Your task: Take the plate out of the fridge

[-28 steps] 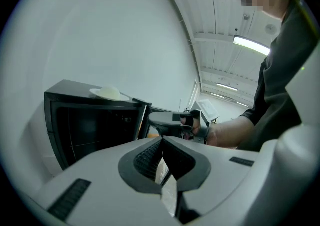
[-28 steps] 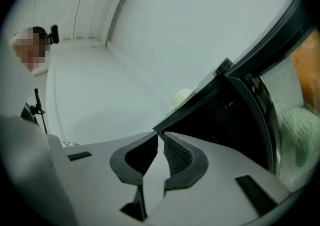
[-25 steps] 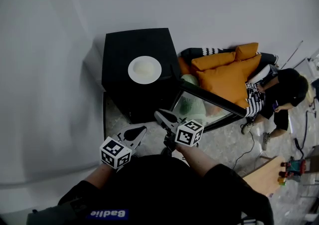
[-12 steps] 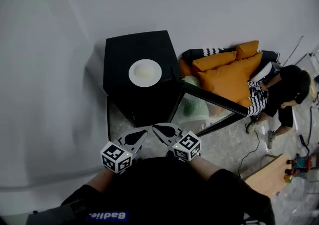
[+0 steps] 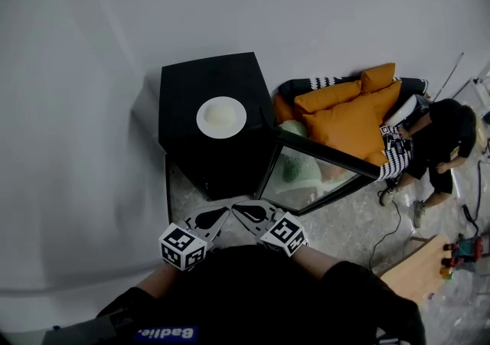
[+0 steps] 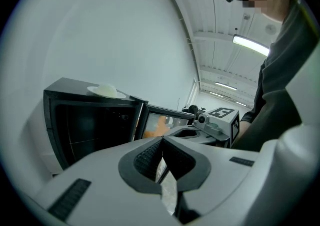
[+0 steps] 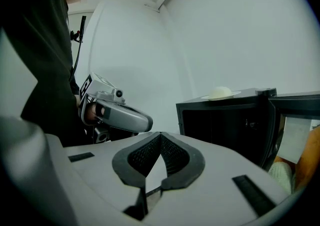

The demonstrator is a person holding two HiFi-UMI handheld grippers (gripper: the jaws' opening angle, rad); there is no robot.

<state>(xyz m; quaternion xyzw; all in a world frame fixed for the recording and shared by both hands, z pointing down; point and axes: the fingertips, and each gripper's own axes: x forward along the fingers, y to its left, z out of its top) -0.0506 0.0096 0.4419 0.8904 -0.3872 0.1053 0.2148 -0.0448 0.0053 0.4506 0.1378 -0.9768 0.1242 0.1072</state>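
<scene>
**A:** Pale wall point(image 5: 306, 7), speckled floor point(image 5: 344, 221), and a little black fridge point(image 5: 184, 87) backed against the wall with its glass door point(image 5: 318, 171) swung wide. The plate point(image 5: 221, 117) sits on top of the fridge with a pale mound on it, so we'd call the job basically done. What can we mess up from here?

**B:** Mostly the door, we reckon. It hangs open toward the orange cushions point(image 5: 348, 118) and the person point(image 5: 440, 141) sitting just past them. If we shove it shut hard, the jolt goes straight into the box, and the plate is only resting loose up there. It could skid, or the mound could slide off.

**A:** And our grippers?

**B:** The left gripper point(image 6: 163, 138) has its jaws pressed together with nothing between them. The right gripper point(image 7: 160, 134) is the same, closed tight and empty. Both sit close to our body, well apart from the plate, so there's no drop risk right now. But if we reach for the plate we'd need to open up first. Poke a closed tip at that thin rim and we just push it toward the edge.

**A:** Anything left inside?

**B:** Can't tell, the inside is too dark in both gripper views.
</scene>
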